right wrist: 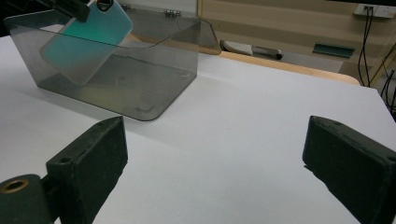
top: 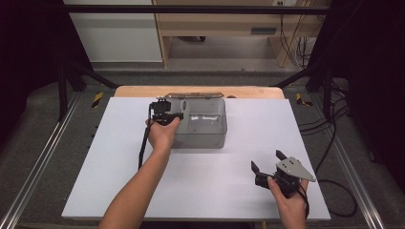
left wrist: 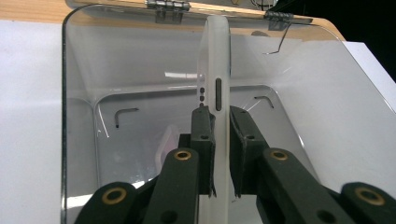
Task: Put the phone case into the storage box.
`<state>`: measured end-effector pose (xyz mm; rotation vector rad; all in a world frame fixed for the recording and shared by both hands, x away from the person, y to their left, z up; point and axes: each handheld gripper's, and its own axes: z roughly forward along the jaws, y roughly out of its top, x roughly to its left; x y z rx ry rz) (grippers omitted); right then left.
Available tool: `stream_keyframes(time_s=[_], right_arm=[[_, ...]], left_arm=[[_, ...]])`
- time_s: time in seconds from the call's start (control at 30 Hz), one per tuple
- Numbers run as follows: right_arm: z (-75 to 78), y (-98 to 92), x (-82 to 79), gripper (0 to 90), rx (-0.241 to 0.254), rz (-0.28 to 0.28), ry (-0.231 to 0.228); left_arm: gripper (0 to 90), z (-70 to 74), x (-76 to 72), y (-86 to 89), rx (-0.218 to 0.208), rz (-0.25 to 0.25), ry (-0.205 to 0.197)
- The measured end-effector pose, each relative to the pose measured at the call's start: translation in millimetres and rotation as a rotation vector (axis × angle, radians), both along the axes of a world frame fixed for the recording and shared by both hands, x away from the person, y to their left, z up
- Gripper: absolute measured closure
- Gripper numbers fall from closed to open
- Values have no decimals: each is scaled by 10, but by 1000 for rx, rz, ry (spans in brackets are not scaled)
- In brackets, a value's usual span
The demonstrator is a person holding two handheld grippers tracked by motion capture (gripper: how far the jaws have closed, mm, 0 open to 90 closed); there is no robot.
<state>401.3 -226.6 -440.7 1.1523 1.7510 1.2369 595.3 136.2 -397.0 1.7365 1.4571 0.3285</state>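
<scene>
Right tool (top: 267, 161) apart, idle on bench (top: 215, 191), well clear of clear box (top: 210, 138), on its near right. Left tool (top: 167, 116) clamped on phone case (left wrist: 215, 70) edgewise, over box's left end; long axis tilted down into box. Hinged lid (top: 193, 95) open behind box.

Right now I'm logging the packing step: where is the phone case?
The phone case stands on edge, clamped by the left gripper over the open clear box, at its left end in the high view.

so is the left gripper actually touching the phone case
Touching. In the left gripper view the left gripper has both pads pressed against the edges of the phone case, above the clear box.
</scene>
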Motion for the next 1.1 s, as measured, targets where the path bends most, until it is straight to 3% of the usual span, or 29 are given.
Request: stream_keyframes(time_s=[0.23, 0.43, 0.7, 0.97, 1.1], right_arm=[[-14, 0, 8, 68, -4, 0, 7], [-23, 0, 15, 68, -2, -2, 11], [-35, -1, 21, 68, -5, 0, 21], [-48, 1, 26, 68, -10, -1, 34], [-56, 5, 29, 68, -7, -2, 43]], left_arm=[[803, -32, 45, 9, -1, 19, -5], [793, -45, 82, 7, 36, 20, -10], [786, -80, 126, 21, 35, 35, 1], [777, -83, 142, -10, 75, 26, 14], [781, -78, 143, 2, 65, 28, 26]])
